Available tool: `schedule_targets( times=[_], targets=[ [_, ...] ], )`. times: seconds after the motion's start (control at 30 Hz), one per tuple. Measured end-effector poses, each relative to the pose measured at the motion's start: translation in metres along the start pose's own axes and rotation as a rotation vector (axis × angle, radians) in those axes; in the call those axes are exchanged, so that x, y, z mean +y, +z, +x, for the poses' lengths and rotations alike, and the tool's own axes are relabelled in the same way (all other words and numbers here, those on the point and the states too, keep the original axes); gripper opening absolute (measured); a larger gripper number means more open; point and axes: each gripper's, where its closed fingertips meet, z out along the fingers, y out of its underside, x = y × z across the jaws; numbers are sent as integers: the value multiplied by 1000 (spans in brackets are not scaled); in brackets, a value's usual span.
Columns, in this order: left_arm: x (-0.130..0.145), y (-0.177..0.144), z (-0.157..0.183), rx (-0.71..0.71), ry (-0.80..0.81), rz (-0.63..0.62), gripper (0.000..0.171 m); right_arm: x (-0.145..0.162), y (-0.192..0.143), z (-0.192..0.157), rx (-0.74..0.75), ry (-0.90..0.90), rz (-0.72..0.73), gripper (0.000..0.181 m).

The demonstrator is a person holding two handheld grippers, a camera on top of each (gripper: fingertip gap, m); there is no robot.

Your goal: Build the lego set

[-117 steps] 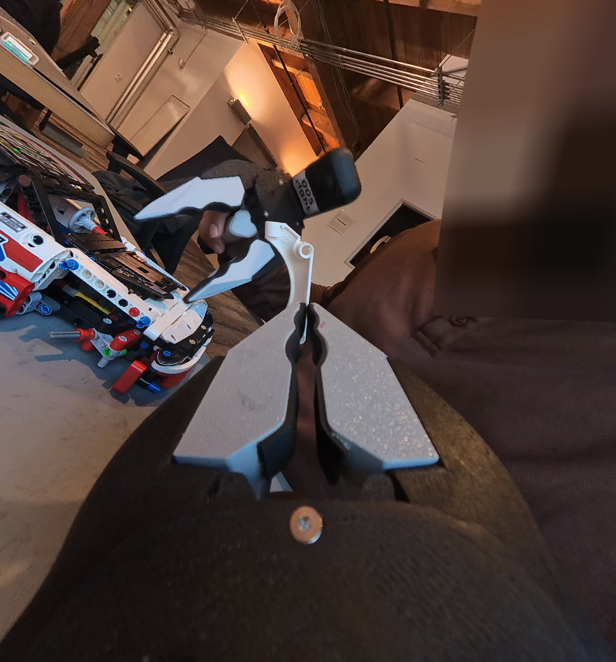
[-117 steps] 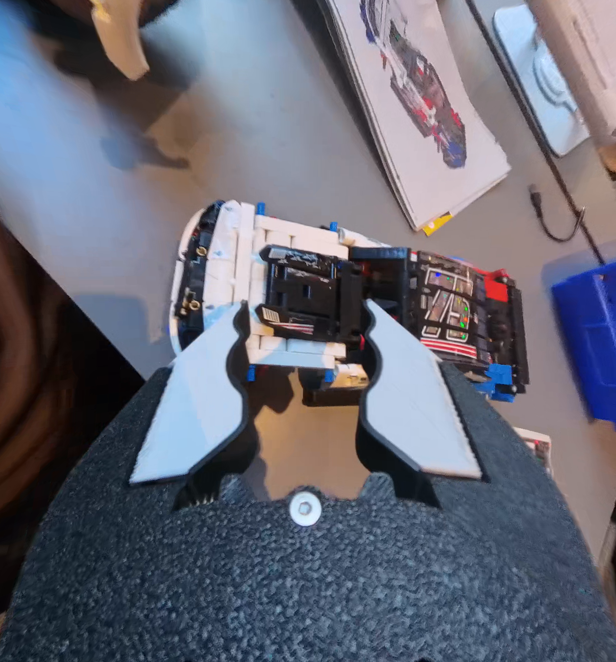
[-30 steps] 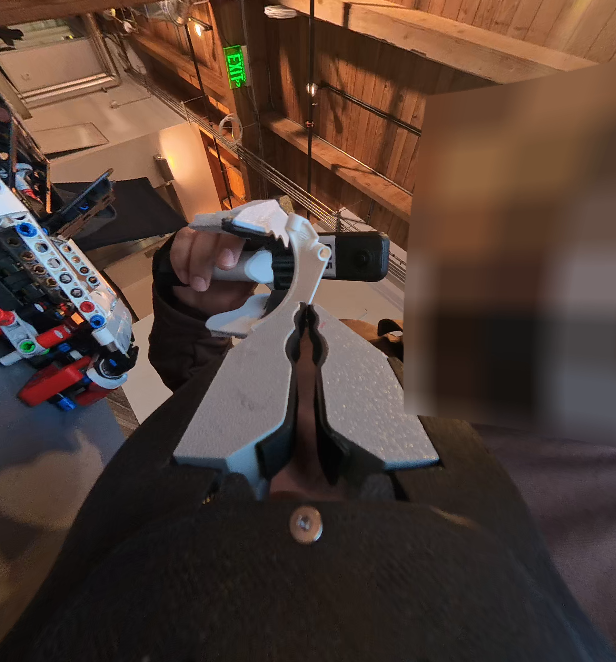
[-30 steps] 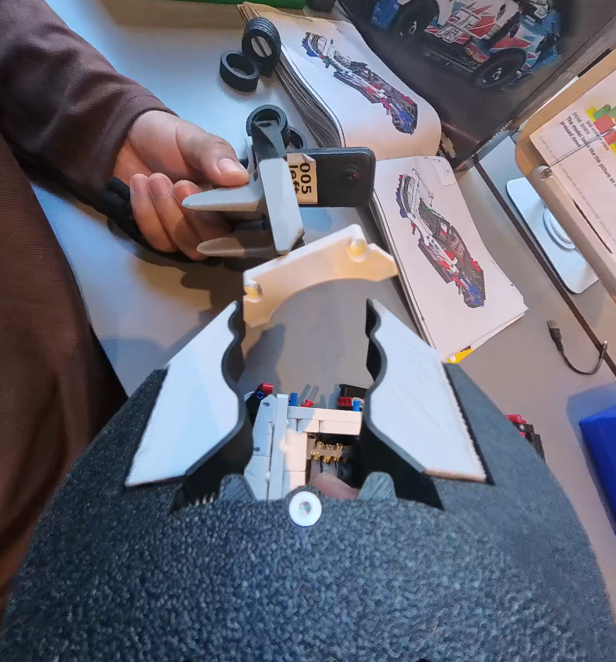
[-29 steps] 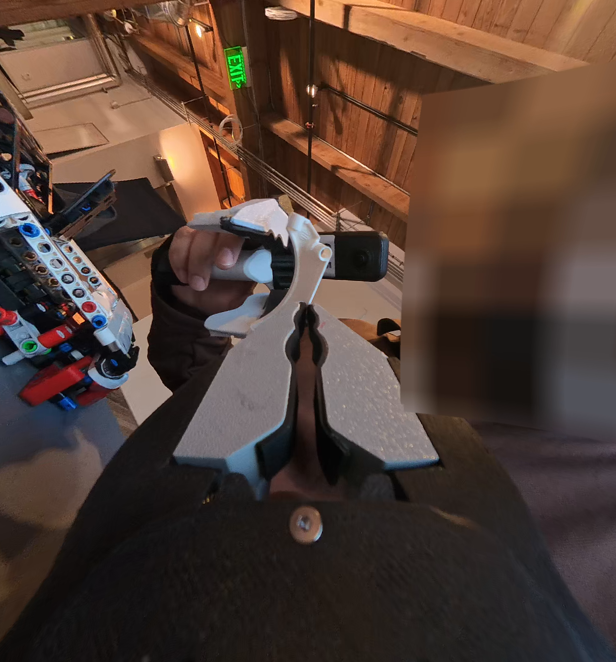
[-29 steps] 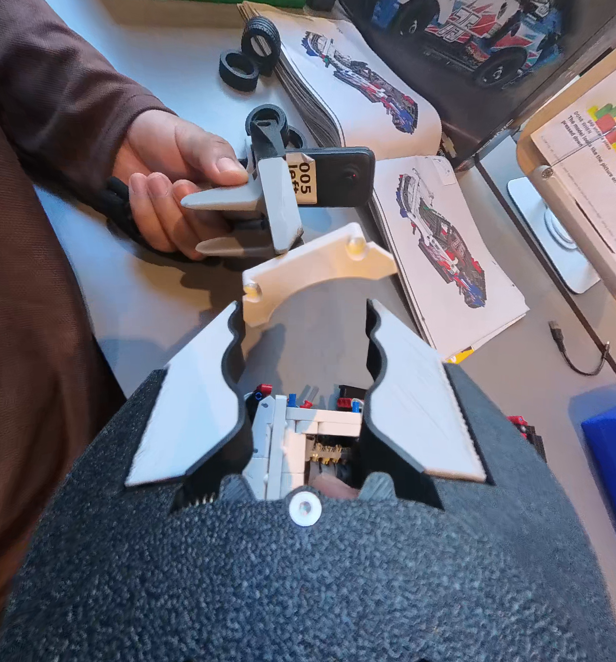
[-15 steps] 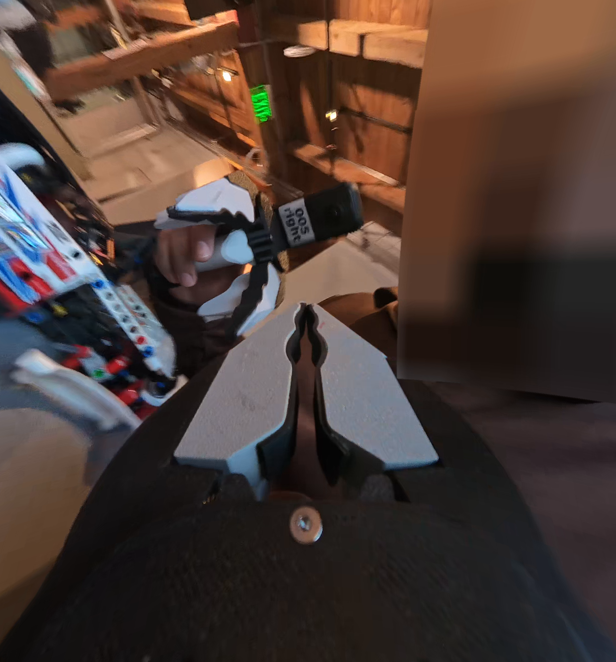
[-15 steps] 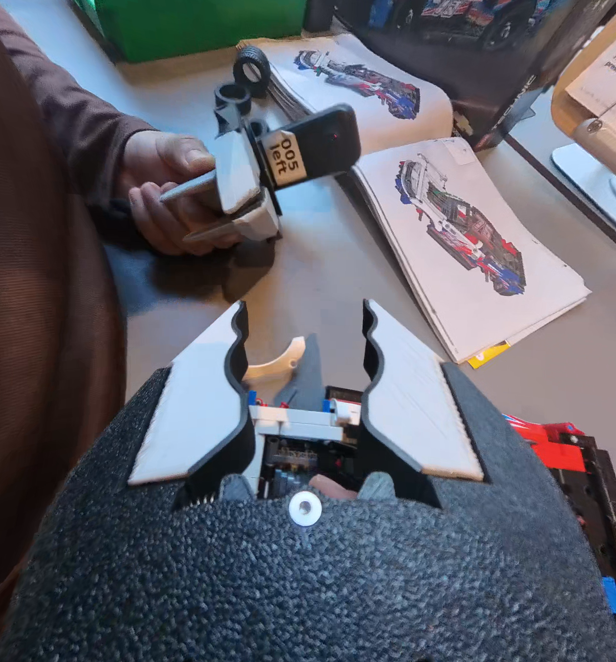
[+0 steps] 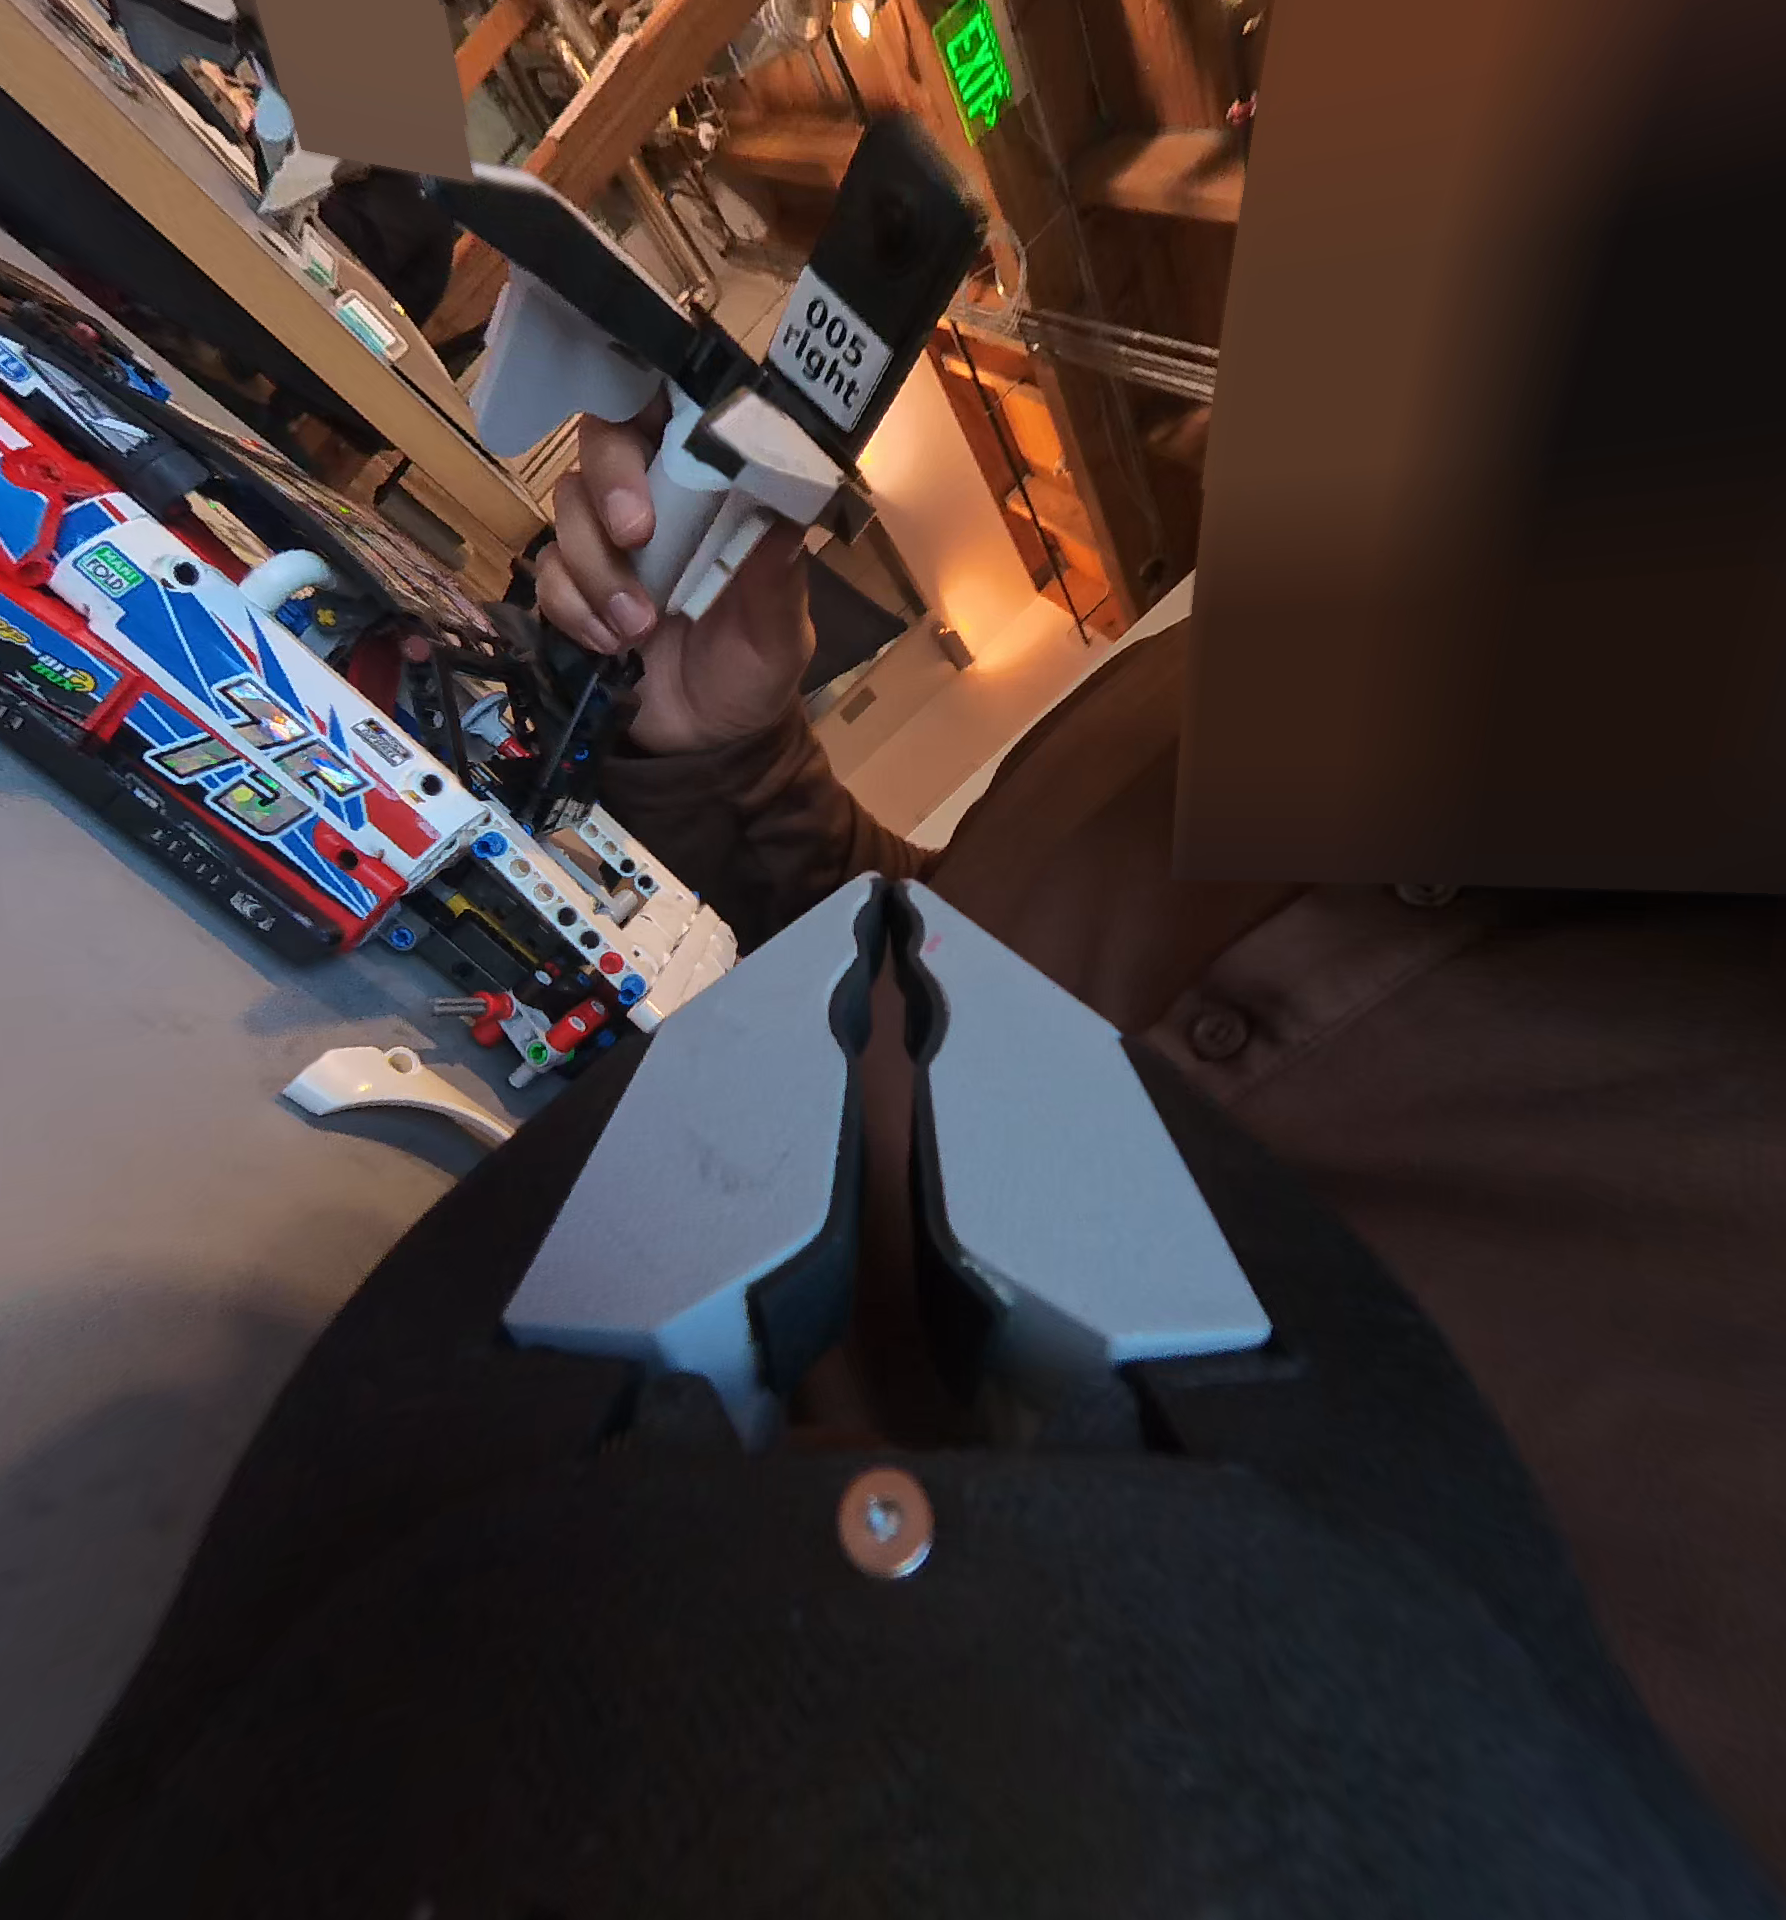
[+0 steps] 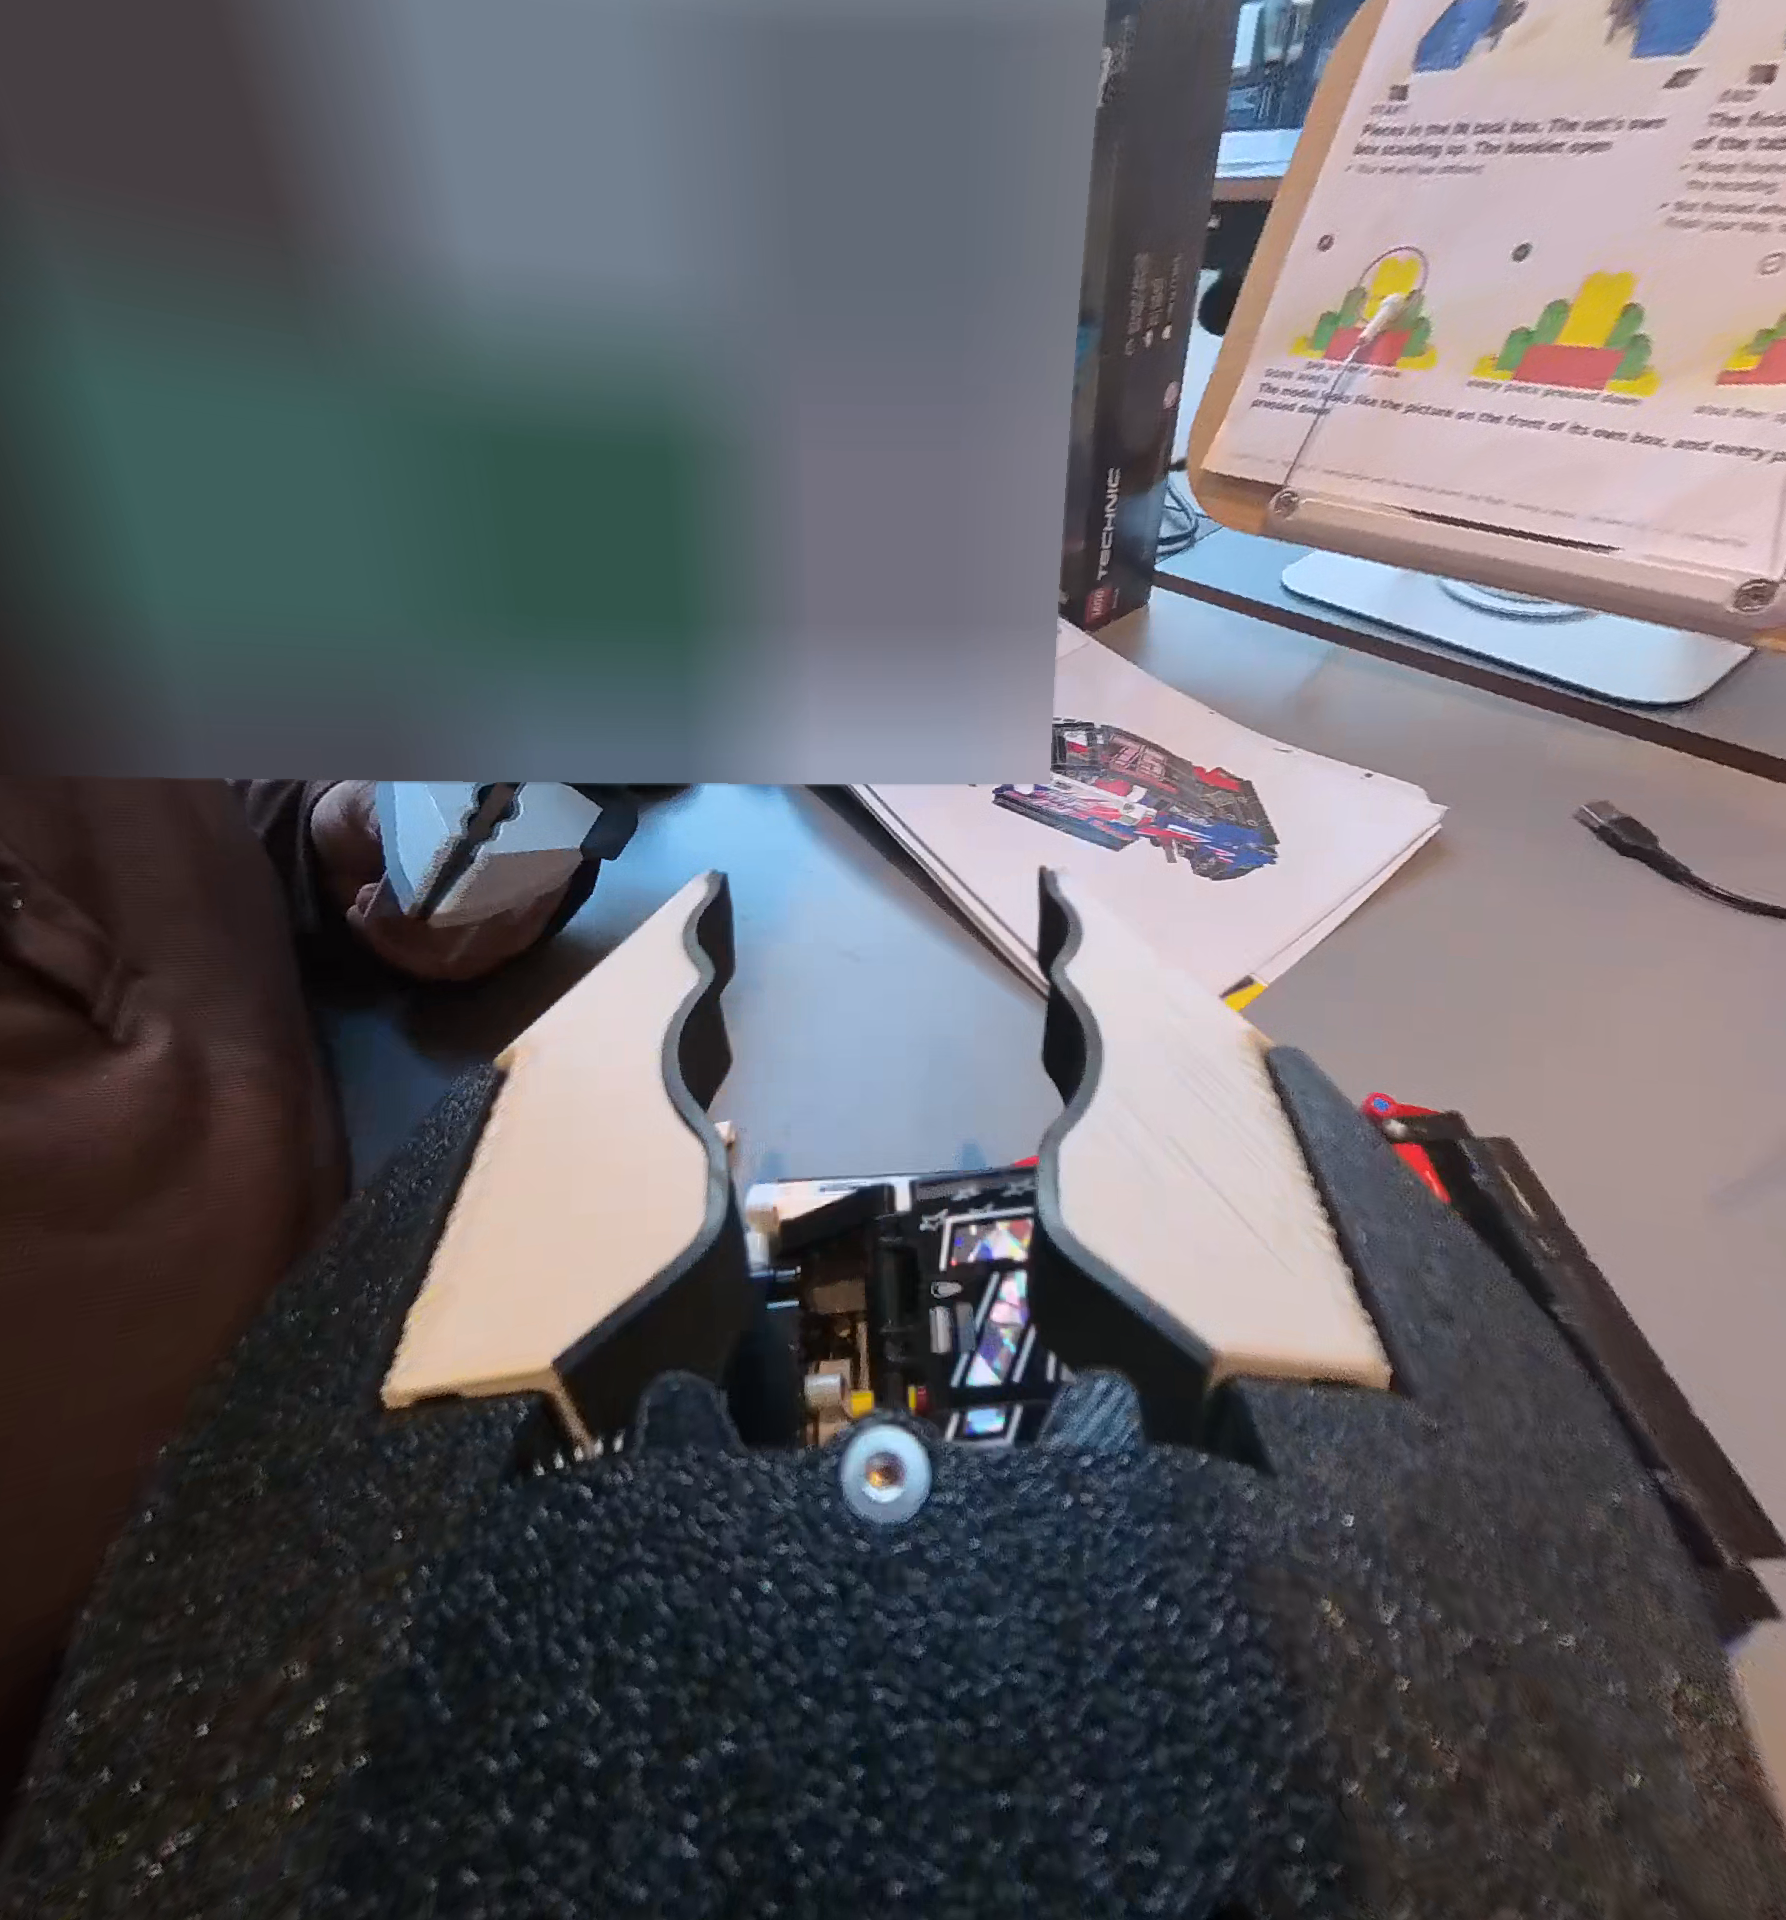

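Observation:
The Lego car [image 9: 245, 727], white with red and blue stickers, lies on the grey table [image 9: 89, 1195] at the left. A loose white curved arch piece [image 9: 390, 1081] lies on the table just in front of the car's open end. My left gripper [image 9: 889, 899] is shut and empty, low over the table edge, pointing at the person's brown sleeve; it also shows in the right wrist view [image 10: 473, 852]. My right gripper [image 10: 881, 904] is open and empty, held above the car [image 10: 972, 1268], which shows between the finger bases. In the left wrist view the right gripper [image 9: 515, 312] is raised over the car.
An open instruction booklet [image 10: 1180, 831] lies ahead of the right gripper. A black set box [image 10: 1128, 364] and a stand holding a printed sheet [image 10: 1543, 312] are behind it. A black cable [image 10: 1647, 842] lies at the right. The person's torso is close on the left.
The left gripper held the white arch piece up at the right gripper a second ago; the piece now lies on the table by the car. The right gripper has lifted and tilted up.

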Motion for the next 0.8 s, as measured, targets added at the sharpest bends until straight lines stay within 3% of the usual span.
schedule_targets(
  times=[0.53,0.8],
  targets=[
    [-4,-3,0,14,-24,27,0,27,-23,6,38,63,-82,53],
    [-3,-2,0,18,-29,22,0,52,-35,-11,8,78,-216,37]
  ],
)
